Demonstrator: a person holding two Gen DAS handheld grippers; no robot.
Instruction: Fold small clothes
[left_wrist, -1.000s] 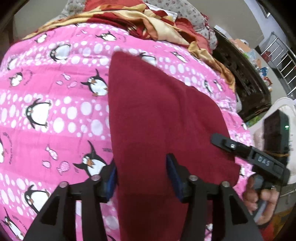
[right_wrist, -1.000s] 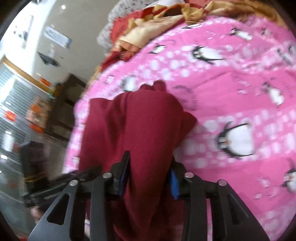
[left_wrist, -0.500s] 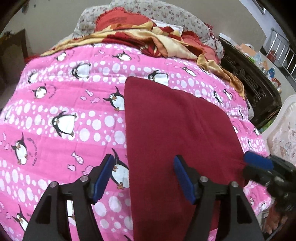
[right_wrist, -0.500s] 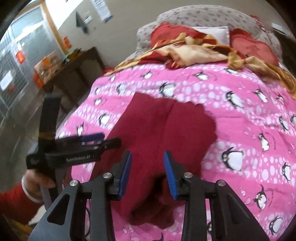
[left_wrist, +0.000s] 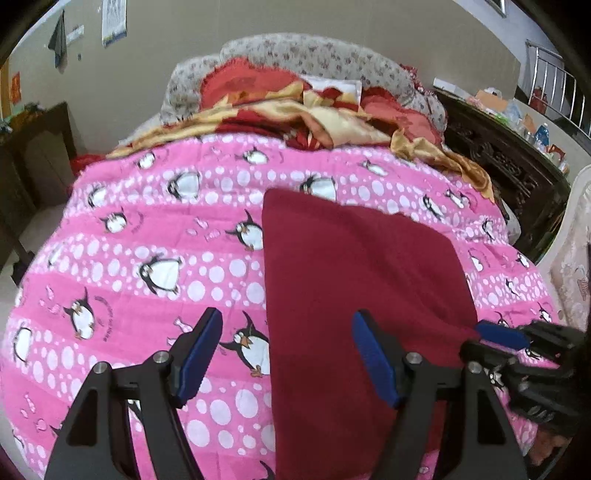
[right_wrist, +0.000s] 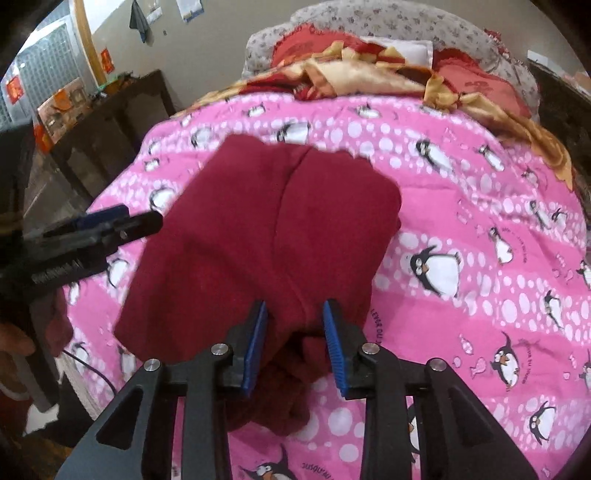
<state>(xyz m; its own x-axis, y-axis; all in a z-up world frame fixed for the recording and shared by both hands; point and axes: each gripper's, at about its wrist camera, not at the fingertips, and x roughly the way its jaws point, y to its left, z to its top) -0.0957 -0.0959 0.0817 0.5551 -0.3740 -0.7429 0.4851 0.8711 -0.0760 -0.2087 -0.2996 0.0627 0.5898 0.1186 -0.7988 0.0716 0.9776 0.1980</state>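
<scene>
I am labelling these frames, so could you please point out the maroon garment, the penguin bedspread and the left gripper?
maroon garment (left_wrist: 354, 266): left wrist view, middle of its flat top layer.
penguin bedspread (right_wrist: 480, 206): right wrist view, bare pink area right of the garment.
left gripper (left_wrist: 288, 354): left wrist view, midway between its open jaws.

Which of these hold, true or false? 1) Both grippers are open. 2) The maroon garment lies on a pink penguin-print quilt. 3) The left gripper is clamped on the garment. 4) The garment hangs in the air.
1) True: left gripper and right gripper both show gaps between the jaws.
2) True: the maroon garment lies on the pink penguin quilt.
3) False: its jaws are spread wide, nothing pinched.
4) False: it rests on the quilt.
</scene>
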